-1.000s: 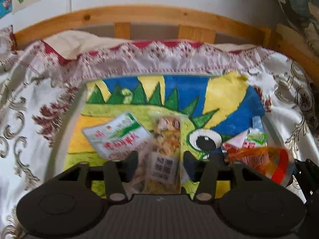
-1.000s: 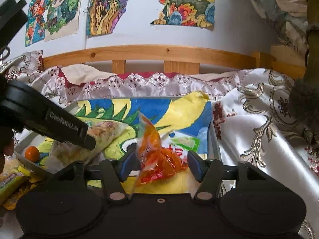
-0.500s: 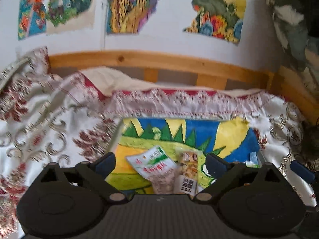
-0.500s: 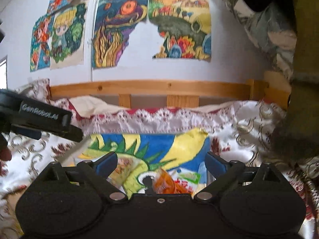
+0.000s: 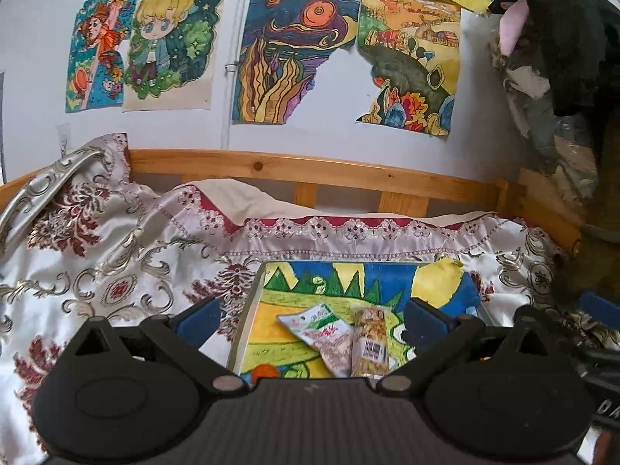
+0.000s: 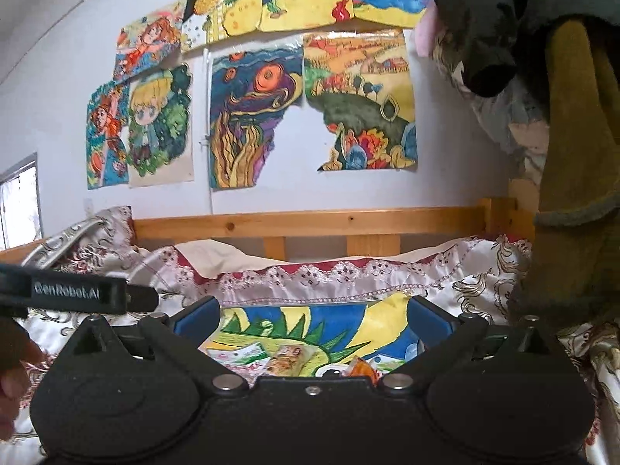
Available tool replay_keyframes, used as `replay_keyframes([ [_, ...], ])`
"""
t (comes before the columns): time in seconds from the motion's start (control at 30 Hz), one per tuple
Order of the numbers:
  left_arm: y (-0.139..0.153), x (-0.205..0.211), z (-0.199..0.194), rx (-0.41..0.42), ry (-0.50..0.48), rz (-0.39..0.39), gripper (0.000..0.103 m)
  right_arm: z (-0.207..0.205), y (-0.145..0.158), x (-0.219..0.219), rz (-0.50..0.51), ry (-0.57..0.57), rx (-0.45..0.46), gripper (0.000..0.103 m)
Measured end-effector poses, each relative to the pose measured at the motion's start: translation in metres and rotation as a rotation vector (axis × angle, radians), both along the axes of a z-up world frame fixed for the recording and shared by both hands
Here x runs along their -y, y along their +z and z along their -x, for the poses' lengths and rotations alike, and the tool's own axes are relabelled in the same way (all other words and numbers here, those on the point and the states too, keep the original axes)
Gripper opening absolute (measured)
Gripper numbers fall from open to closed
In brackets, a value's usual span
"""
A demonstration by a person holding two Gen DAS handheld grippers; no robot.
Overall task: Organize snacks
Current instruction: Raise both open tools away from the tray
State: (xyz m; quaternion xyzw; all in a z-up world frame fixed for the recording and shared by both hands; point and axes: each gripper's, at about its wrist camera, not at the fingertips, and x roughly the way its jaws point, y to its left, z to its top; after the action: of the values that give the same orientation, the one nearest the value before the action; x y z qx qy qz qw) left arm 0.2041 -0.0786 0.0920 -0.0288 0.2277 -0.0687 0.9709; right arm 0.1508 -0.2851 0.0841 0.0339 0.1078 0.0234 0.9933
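A tray (image 5: 248, 310) lined with a bright dinosaur drawing lies on the bed. A white-and-green snack packet (image 5: 317, 325), a tall yellow packet with a barcode (image 5: 370, 345) and a small orange ball (image 5: 263, 370) lie in it. My left gripper (image 5: 312, 319) hangs above and short of the tray, open and empty. My right gripper (image 6: 312, 317) is raised beside it, its jaws opening with nothing between them. Below it lie the white-and-green packet (image 6: 240, 354), the yellow packet (image 6: 288, 360) and an orange packet (image 6: 360, 370), half hidden by the gripper body.
A satin bedcover (image 5: 116, 271) with red and gold patterns surrounds the tray. Behind it stand a wooden headboard (image 5: 310, 170) and a wall of drawings. Dark clothes (image 6: 573, 155) hang at the right. The left gripper's body (image 6: 77, 294) and a hand (image 6: 11, 368) show at the right view's left edge.
Both grippers opened wide, letting go of the yellow packet and the orange packet, which now lie in the tray. Both rose and drew back, so more wall shows.
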Motion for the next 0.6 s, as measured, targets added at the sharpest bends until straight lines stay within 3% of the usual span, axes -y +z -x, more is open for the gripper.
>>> replay_keyframes([
  [0.6, -0.023, -0.044, 0.086, 0.037, 0.035, 0.032, 0.103, 0.092, -0.003, -0.028, 0.049, -0.02, -0.01, 0.102],
])
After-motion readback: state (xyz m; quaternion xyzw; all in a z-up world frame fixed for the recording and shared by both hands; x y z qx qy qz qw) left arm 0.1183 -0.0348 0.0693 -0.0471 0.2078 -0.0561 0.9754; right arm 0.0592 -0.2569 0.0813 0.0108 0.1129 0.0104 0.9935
